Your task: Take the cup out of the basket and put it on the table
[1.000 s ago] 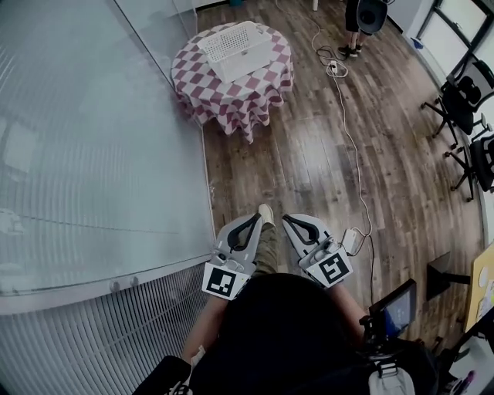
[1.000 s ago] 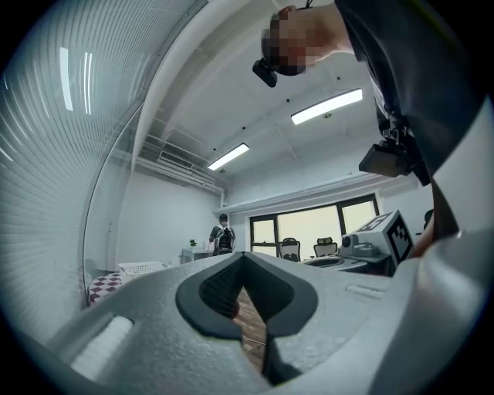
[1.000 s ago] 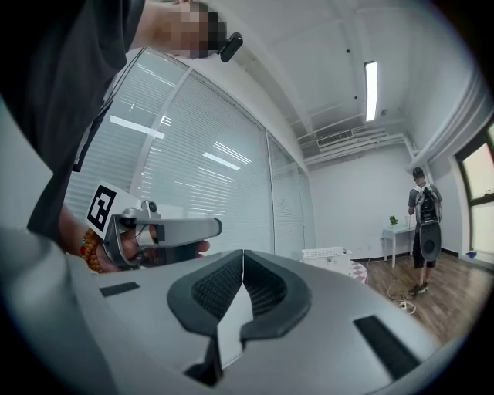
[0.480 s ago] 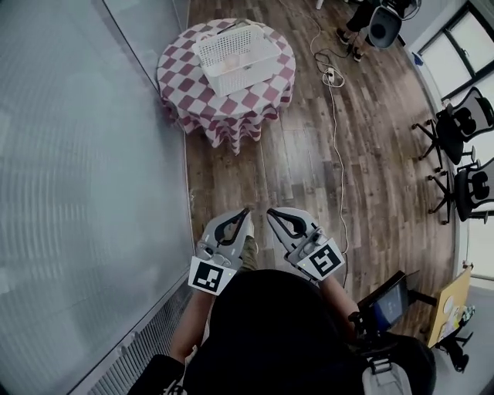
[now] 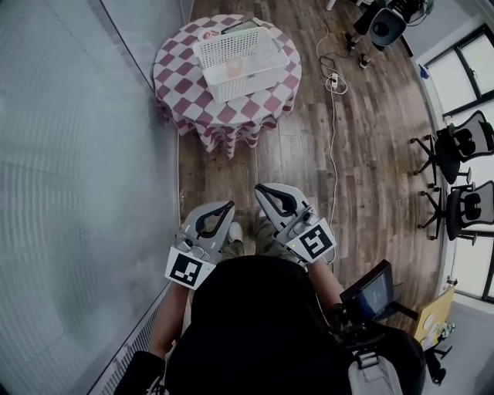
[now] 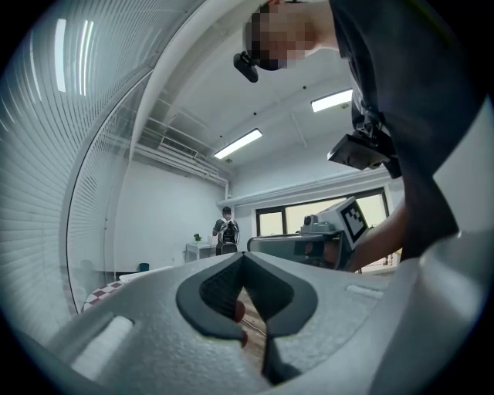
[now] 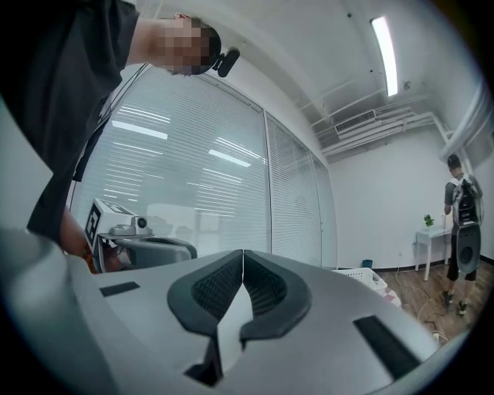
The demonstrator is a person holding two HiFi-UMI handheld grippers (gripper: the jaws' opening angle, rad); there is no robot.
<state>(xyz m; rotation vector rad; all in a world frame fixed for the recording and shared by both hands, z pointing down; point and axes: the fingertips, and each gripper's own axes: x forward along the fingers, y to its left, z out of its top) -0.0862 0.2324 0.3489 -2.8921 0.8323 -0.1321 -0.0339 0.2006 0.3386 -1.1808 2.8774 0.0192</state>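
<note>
A pink cup [image 5: 234, 68] stands inside the white basket [image 5: 258, 42] on a round table with a red-and-white checked cloth [image 5: 185, 85], far ahead in the head view. My left gripper [image 5: 229, 205] and right gripper [image 5: 260, 187] are held side by side close to my body, well short of the table. Both are shut with nothing between the jaws. The left gripper view shows its fingertips [image 6: 241, 258] pressed together, and the right gripper view shows the same [image 7: 243, 254], with the basket [image 7: 363, 276] low at the right.
A glass wall with blinds [image 5: 77, 193] runs along the left. A white cable [image 5: 333, 139] and a power strip [image 5: 334, 79] lie on the wood floor right of the table. Office chairs [image 5: 455, 146] stand at the right, and a person [image 5: 378, 23] stands beyond the table.
The view has moved toward the table, which now looks nearer and larger. Both grippers have stayed shut, side by side, and sit slightly lower in the frame.
</note>
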